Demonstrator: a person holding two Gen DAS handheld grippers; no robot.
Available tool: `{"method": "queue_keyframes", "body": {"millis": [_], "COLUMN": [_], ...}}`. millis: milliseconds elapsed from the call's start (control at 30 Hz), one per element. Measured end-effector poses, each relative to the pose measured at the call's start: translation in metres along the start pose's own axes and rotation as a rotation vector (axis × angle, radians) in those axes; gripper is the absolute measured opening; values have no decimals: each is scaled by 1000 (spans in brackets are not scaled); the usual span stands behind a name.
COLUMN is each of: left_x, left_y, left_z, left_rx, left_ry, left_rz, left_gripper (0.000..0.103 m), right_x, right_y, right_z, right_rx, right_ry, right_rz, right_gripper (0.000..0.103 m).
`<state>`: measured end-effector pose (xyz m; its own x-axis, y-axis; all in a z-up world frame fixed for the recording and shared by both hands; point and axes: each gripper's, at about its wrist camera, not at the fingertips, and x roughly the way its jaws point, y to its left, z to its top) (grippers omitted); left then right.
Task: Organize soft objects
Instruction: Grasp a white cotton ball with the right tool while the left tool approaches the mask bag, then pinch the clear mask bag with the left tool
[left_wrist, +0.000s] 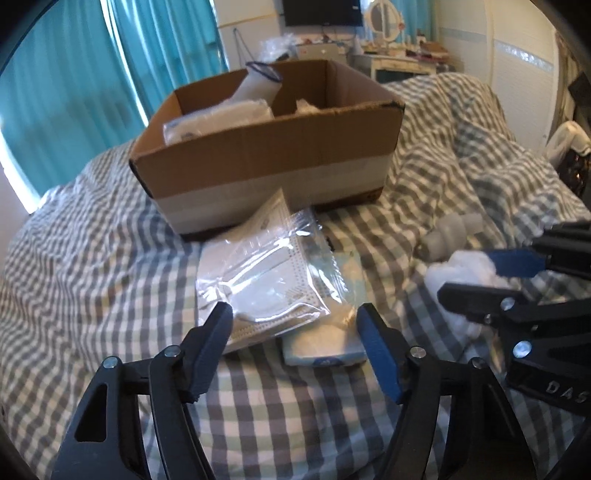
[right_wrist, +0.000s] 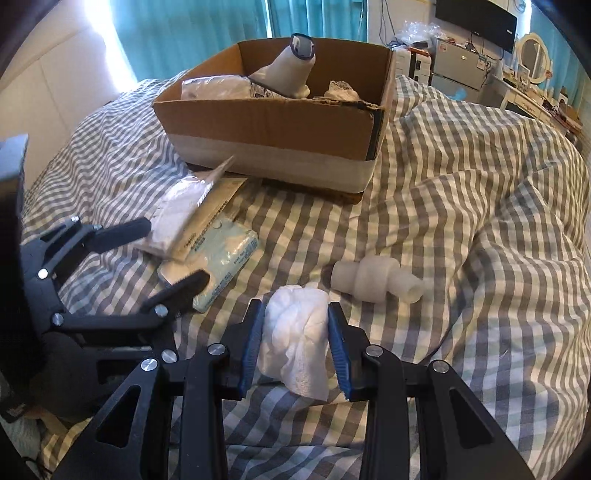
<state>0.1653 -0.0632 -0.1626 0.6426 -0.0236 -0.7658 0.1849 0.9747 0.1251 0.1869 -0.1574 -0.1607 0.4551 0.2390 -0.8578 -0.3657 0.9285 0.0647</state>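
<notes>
Soft white wad (right_wrist: 295, 332) sits on the checked bedspread (right_wrist: 461, 221), teal curtains (right_wrist: 192, 29) behind; cardboard box (right_wrist: 273, 136) ahead, ridged white foam piece (right_wrist: 376, 282) just beyond. Right gripper (right_wrist: 295, 343) is clamped on the wad; left gripper (left_wrist: 295, 343) spread wide over the bagged masks (left_wrist: 266, 269).

I see a crumpled white tissue wad (right_wrist: 295, 336) pinched between my right tongs (right_wrist: 295, 343). A clear-bagged face mask (left_wrist: 266, 273) lies over a tissue pack (left_wrist: 328, 343) beside the cardboard box (left_wrist: 266, 162).
</notes>
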Motion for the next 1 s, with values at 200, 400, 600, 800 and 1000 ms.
{"method": "queue_keyframes", "body": {"millis": [200,400,600,800,1000], "left_x": [1,13,15,-3,-39], "left_y": [15,24,25,31,40], "left_z": [7,16,15,11,11], "left_rx": [-49,-66,-75,-79,-86], "left_ry": [8,22,35,23,-31], "left_rz": [-16,-40,-87,-94,-110], "left_gripper": [57,42,7,0,0], "right_x": [1,5,9,-2,-19], "right_y": [1,2,-2,-2,3], "right_z": [-1,-3,-4,-7,-7], "right_rx": [-4,-12,-13,-11,-17], "right_ry": [5,12,18,-24,-54], "right_rz": [-10,-19,-29,-38,-31], "right_gripper": [34,34,35,34,24]}}
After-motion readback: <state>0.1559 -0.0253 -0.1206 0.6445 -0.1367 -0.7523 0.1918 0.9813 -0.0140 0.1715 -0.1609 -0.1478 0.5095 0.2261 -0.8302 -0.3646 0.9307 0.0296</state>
